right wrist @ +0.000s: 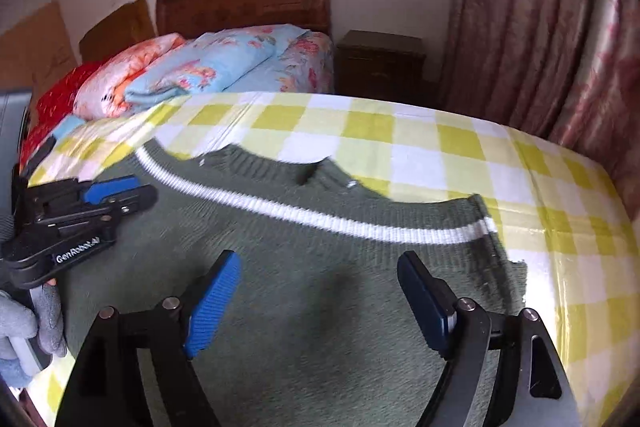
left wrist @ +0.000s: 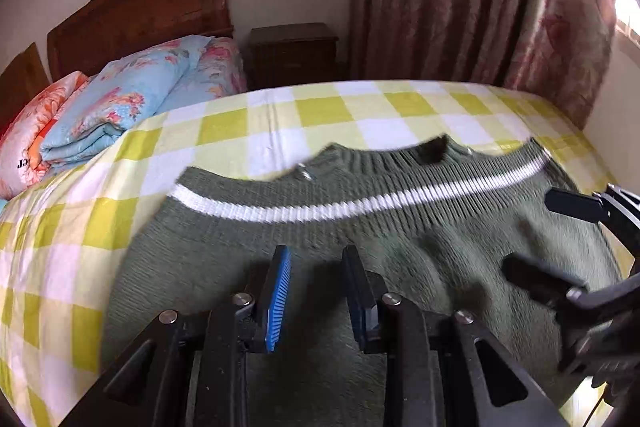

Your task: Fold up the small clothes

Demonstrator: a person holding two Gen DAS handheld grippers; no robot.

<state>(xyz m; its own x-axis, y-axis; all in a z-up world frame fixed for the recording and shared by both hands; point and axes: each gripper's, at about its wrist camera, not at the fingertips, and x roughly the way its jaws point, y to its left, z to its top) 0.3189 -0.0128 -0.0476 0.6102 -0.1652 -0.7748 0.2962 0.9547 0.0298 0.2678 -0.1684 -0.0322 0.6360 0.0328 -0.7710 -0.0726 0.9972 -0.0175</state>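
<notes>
An olive-green knit sweater (left wrist: pixel 360 239) with a white stripe lies spread flat on the yellow-and-white checked bedsheet (left wrist: pixel 72 227), neckline toward the floral quilts (left wrist: pixel 120 107) at the headboard end. Left gripper (left wrist: pixel 316 267) hovers over the sweater's body, its jaws narrowly parted with nothing between them. Right gripper (right wrist: pixel 320 283) hovers over the same garment, beside the left one, jaws spread wide and empty. A gloved hand (right wrist: pixel 24 327) holds the left tool.

We see the olive-green knitted sweater with a white stripe (left wrist: pixel 360 227) smeared by motion blur, its lower part hidden behind gripper frames. The grey-gloved hand (right wrist: pixel 24 323) is cut off at the left edge.
</notes>
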